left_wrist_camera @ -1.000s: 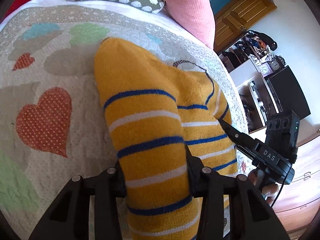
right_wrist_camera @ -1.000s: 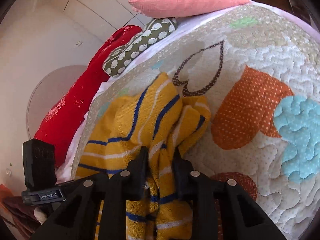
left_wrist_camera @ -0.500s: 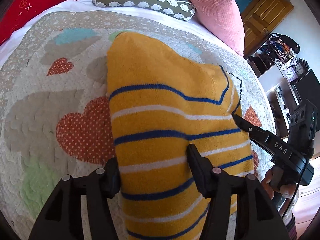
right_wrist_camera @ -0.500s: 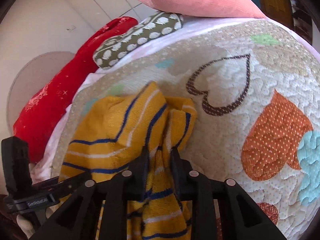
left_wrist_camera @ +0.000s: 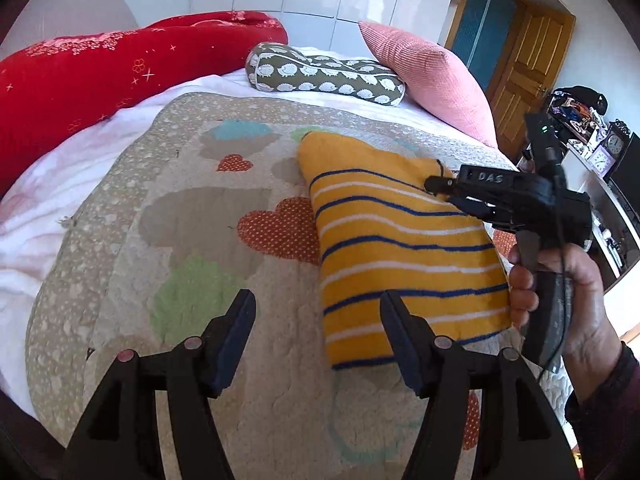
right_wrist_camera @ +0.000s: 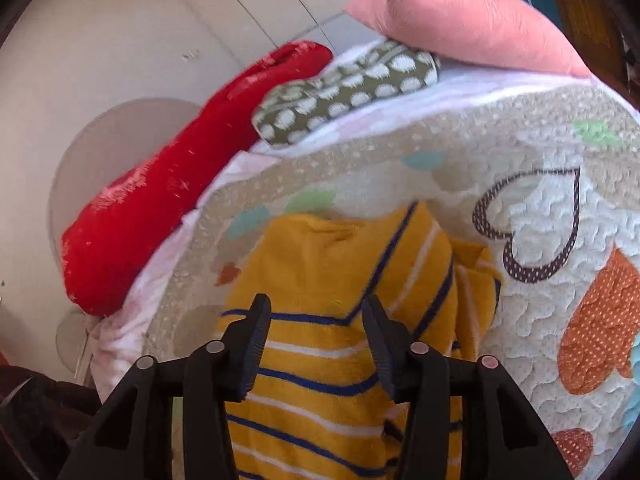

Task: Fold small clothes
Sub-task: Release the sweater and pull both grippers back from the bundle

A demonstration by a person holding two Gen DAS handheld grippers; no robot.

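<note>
A yellow knit garment with blue and white stripes (left_wrist_camera: 400,248) lies folded on the quilt; it also shows in the right wrist view (right_wrist_camera: 332,320). My left gripper (left_wrist_camera: 316,316) is open and empty, above the quilt just left of the garment's near edge. My right gripper (right_wrist_camera: 316,320) is open above the garment, holding nothing. It appears in the left wrist view (left_wrist_camera: 436,184) over the garment's far right corner.
The heart-patterned quilt (left_wrist_camera: 200,220) covers the bed. A red bolster (left_wrist_camera: 100,76), a green patterned cushion (left_wrist_camera: 324,76) and a pink pillow (left_wrist_camera: 432,80) lie along the far edge. A door and a cluttered shelf (left_wrist_camera: 580,128) stand at the right.
Both grippers have let go of the garment and opened. The garment now lies flat, folded on the quilt. My left gripper has pulled back and to the left.
</note>
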